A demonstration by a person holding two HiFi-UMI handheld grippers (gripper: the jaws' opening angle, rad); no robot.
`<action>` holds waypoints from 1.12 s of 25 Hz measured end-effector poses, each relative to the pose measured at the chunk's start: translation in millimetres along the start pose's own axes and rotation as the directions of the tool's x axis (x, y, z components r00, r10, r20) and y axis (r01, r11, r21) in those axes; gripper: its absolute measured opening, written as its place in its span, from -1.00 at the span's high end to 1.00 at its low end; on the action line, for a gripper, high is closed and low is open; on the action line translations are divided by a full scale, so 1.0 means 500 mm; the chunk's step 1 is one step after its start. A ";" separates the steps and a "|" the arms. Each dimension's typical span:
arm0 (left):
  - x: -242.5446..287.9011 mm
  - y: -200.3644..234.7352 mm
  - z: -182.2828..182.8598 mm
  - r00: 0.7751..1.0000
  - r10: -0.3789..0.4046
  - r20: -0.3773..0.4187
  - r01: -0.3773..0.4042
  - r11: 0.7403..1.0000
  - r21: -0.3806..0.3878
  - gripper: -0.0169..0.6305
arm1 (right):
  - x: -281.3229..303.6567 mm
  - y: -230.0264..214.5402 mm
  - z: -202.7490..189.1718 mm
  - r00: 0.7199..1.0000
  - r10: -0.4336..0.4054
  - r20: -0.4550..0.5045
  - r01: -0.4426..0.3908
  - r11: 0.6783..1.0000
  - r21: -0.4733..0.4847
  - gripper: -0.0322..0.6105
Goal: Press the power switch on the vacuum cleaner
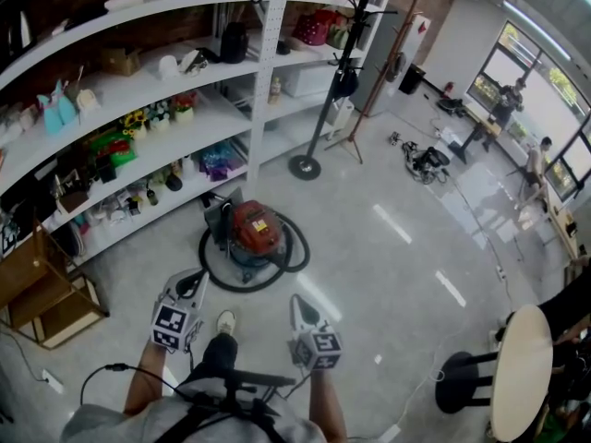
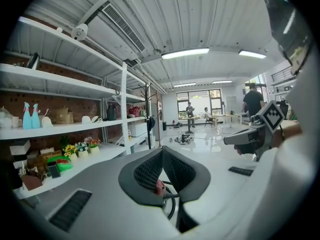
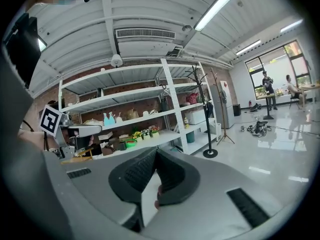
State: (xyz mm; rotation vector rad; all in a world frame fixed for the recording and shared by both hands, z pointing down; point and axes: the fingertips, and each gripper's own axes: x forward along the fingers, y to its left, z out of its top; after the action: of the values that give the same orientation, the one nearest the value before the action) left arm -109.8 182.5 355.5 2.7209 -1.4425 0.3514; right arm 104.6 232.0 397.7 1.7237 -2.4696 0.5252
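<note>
The red vacuum cleaner (image 1: 254, 229) stands on the grey floor in front of the shelves, with its black hose (image 1: 217, 280) looped around it. In the head view my left gripper (image 1: 192, 286) hangs just short of the hose loop, at its near left. My right gripper (image 1: 300, 308) is a little nearer to me, right of the vacuum. Both are held in the air, apart from the vacuum. In each gripper view the jaw tips meet with nothing between them: left gripper (image 2: 162, 153), right gripper (image 3: 155, 153). A bit of the red vacuum (image 2: 160, 187) shows below the left jaws.
White shelves (image 1: 166, 127) full of small items run along the back left. A black coat stand (image 1: 304, 166) rises behind the vacuum. A wooden crate (image 1: 46, 303) sits at the left, a round table (image 1: 522, 372) and a black stool (image 1: 462, 381) at the right. My shoe (image 1: 224, 321) is below the hose.
</note>
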 end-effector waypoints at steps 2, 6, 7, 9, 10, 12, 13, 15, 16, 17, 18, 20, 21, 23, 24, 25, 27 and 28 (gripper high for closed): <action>0.035 0.026 0.005 1.000 -0.006 0.000 0.006 1.000 0.000 0.92 | 0.036 -0.009 0.010 1.000 -0.004 -0.006 0.004 1.000 0.002 0.86; 0.106 0.083 0.021 1.000 -0.021 -0.002 0.021 1.000 0.004 0.92 | 0.112 -0.025 0.037 1.000 -0.014 -0.015 0.014 1.000 0.004 0.86; 0.123 0.098 0.025 1.000 -0.024 -0.004 0.024 1.000 0.004 0.92 | 0.131 -0.028 0.045 1.000 -0.017 -0.017 0.017 1.000 0.006 0.86; 0.158 0.127 0.033 0.999 -0.031 -0.007 0.031 0.999 -0.007 0.92 | 0.168 -0.036 0.060 1.000 -0.023 -0.019 0.023 1.000 0.013 0.86; 0.175 0.140 0.037 0.999 -0.034 -0.007 0.034 0.999 -0.010 0.92 | 0.186 -0.041 0.067 0.999 -0.026 -0.022 0.027 1.000 0.017 0.86; 0.208 0.166 0.043 0.999 -0.041 -0.014 0.041 0.999 -0.007 0.92 | 0.223 -0.051 0.076 0.999 -0.032 -0.032 0.033 0.999 0.025 0.86; 0.224 0.177 0.045 0.999 -0.045 -0.018 0.044 0.999 -0.005 0.93 | 0.240 -0.057 0.080 0.999 -0.035 -0.038 0.036 0.999 0.028 0.86; 0.258 0.201 0.049 0.999 -0.049 -0.019 0.049 0.999 0.002 0.92 | 0.277 -0.069 0.088 0.998 -0.038 -0.051 0.040 0.999 0.031 0.86; 0.274 0.214 0.051 0.999 -0.049 -0.019 0.050 0.999 0.004 0.93 | 0.296 -0.073 0.093 0.998 -0.039 -0.056 0.041 0.999 0.032 0.86; 0.290 0.228 0.051 0.999 -0.050 -0.022 0.050 0.999 0.003 0.92 | 0.314 -0.078 0.100 0.997 -0.039 -0.059 0.041 0.999 0.033 0.86; 0.304 0.241 0.052 0.998 -0.050 -0.025 0.050 0.999 0.000 0.92 | 0.332 -0.081 0.106 0.997 -0.040 -0.062 0.043 0.999 0.034 0.86; 0.327 0.266 0.050 0.998 -0.054 -0.033 0.054 0.999 -0.006 0.92 | 0.364 -0.084 0.114 0.996 -0.046 -0.072 0.049 0.998 0.032 0.86; 0.337 0.279 0.048 0.998 -0.057 -0.036 0.056 0.998 -0.007 0.92 | 0.379 -0.084 0.117 0.996 -0.050 -0.076 0.053 0.998 0.030 0.86; 0.356 0.303 0.042 0.997 -0.064 -0.040 0.064 0.998 -0.007 0.92 | 0.406 -0.084 0.122 0.995 -0.058 -0.080 0.061 0.998 0.032 0.86; 0.366 0.312 0.039 0.997 -0.069 -0.042 0.068 0.998 -0.009 0.92 | 0.418 -0.085 0.123 0.995 -0.061 -0.081 0.064 0.997 0.037 0.86; 0.377 0.320 0.036 0.996 -0.073 -0.045 0.072 0.997 -0.011 0.92 | 0.430 -0.088 0.123 0.995 -0.064 -0.082 0.068 0.997 0.043 0.86; 0.402 0.336 0.031 0.996 -0.077 -0.048 0.077 0.997 -0.013 0.92 | 0.454 -0.100 0.124 0.993 -0.076 -0.088 0.080 0.996 0.043 0.86; 0.415 0.344 0.030 0.996 -0.080 -0.047 0.080 0.997 -0.012 0.92 | 0.467 -0.107 0.125 0.992 -0.084 -0.092 0.088 0.995 0.039 0.86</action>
State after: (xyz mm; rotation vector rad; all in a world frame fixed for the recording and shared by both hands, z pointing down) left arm -136.3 -85.5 374.5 2.7327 -1.3156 0.4010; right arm 77.6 -13.7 412.3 1.7716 -2.3281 0.6370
